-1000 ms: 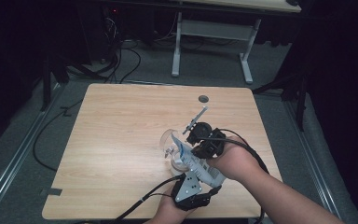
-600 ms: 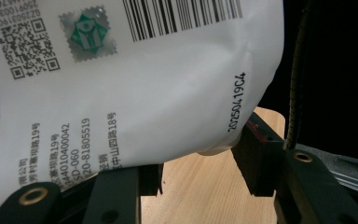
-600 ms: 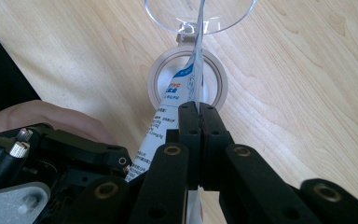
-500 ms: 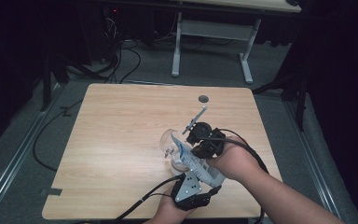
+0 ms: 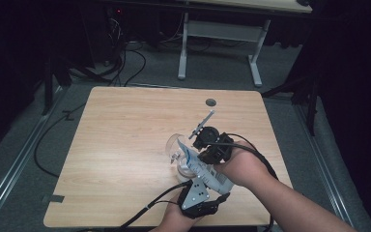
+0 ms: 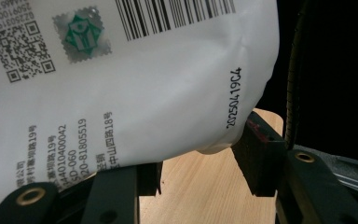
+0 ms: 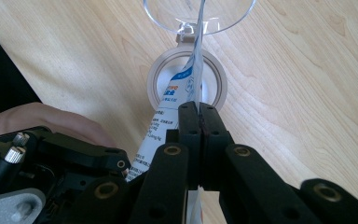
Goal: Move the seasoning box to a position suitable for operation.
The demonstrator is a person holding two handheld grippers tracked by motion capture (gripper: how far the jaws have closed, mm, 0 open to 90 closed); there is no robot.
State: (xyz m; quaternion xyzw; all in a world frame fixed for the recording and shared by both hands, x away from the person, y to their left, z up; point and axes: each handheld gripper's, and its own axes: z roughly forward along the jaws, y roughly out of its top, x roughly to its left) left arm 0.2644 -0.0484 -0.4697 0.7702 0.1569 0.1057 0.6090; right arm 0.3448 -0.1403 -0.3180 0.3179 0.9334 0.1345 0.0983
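Since the high view a second ago, nothing in your set-up has shifted: the pouch [image 5: 206, 170], both grippers and the jar stand as they stood. I judge this a held pose over the jar, with the opening or pouring step not yet visibly begun.

The pouch [image 6: 144, 84] is a white printed refill bag, held clear of the counter and tilted towards the jar. Its narrow upper end [image 7: 188, 86] hangs directly over the jar mouth.

Your left gripper [image 6: 198, 156] is grasping the pouch body, with a jaw against each side of the bulging film. Your right gripper [image 7: 199, 114] is clenched tight on the thin edge of the pouch, the film pinched between its pads. In the high view the left gripper [image 5: 200, 178] comes in from the near edge and the right gripper [image 5: 196, 157] from the right, both close together over the jar.

Containers: the jar [image 7: 154, 88] stands upright on the counter [image 5: 125, 135], its beige rim open. Its clear lid [image 7: 223, 18] is swung back beyond the mouth, seemingly still attached at the rim. The interior looks pale; I cannot tell whether it holds anything. No stream from the pouch is visible.

Farther off, a small dark round disc [image 5: 211, 102] lies near the far edge, well apart from the work.
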